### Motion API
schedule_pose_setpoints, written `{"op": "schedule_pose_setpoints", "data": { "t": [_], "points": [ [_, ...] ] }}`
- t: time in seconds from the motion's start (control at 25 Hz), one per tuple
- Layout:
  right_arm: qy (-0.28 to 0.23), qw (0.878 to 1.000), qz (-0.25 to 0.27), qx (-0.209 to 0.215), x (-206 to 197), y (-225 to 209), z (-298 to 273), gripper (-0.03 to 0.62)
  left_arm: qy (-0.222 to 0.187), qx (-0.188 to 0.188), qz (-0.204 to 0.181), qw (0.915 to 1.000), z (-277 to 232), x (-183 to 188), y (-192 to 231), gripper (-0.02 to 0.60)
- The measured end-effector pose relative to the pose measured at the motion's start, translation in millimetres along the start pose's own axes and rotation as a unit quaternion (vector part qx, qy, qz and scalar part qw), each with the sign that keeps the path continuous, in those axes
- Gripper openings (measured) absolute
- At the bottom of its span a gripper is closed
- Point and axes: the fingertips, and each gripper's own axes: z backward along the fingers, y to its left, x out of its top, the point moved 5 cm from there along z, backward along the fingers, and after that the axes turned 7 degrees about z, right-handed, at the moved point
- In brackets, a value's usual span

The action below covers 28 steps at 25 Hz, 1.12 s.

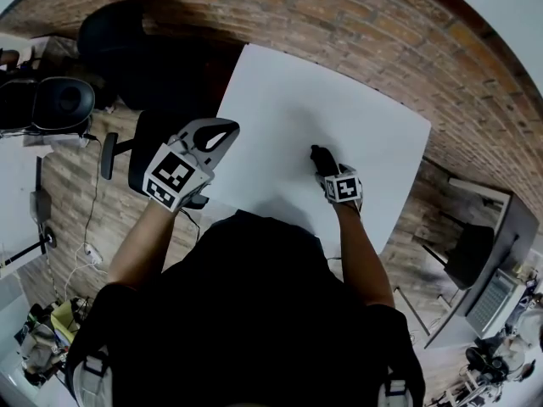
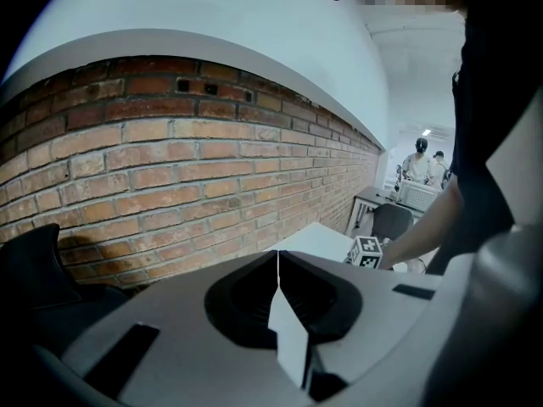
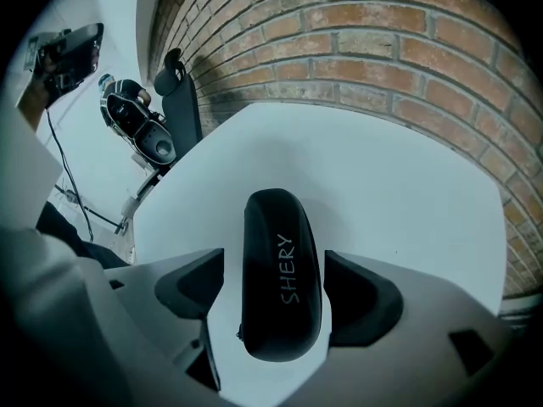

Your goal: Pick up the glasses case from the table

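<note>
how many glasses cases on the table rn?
1. The black glasses case lies on the white table, between the open jaws of the right gripper. The person's body hides the table's near edge.

Right gripper (image 1: 324,164) over table (image 1: 280,100) (white)

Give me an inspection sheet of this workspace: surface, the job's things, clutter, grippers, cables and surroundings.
Surface: white table, bare apart from the case.
Job's things: black glasses case, closed, lying flat on the table, lettering on its lid.
Clutter: nothing seen on the table.
Grippers: right gripper points down over the case, jaws open on either side of it with a gap showing on each side. Left gripper is shut and empty, held up at the table's left edge.
Cables: dark cable on the floor left of the table; none on the table.
Surroundings: brick wall, black office chair.
</note>
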Motion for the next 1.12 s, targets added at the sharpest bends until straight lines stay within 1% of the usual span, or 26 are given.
{"op": "schedule_pose_setpoints", "data": {
  "t": [0.2, 0.4, 0.56, 0.72, 0.88, 1.12],
  "points": [
    [0.014, 1.0, 0.017, -0.008, -2.8, -1.4, -9.1, 0.374, 0.007, -0.004, 0.005, 1.0, -4.6, -3.5, -1.1, 0.014],
    [0.037, 0.999, 0.025, 0.001, -9.0, 4.8, -17.6, 0.376, 0.009, -0.004, 0.007, 0.9999, -7.0, -3.7, -1.9, 0.012],
    [0.046, 0.998, 0.038, -0.008, -10.9, 5.4, -22.9, 0.376, 0.012, -0.006, 0.01, 0.9999, -9.3, -6.9, -2.7, 0.014],
    [0.073, 0.996, 0.044, -0.01, -19.5, 5.6, -29.5, 0.376, 0.017, -0.008, 0.012, 0.9997, -14.4, -10.9, -4.1, 0.014],
    [0.071, 0.996, 0.048, -0.023, -18.8, 1.6, -30.5, 0.376, 0.022, -0.01, 0.016, 0.9996, -15.8, -15.7, -5.7, 0.014],
    [0.065, 0.997, 0.046, -0.026, -12.1, -2.0, -33.0, 0.376, 0.03, -0.011, 0.023, 0.9992, -16.8, -21.8, -4.7, 0.014]
  ]
}}
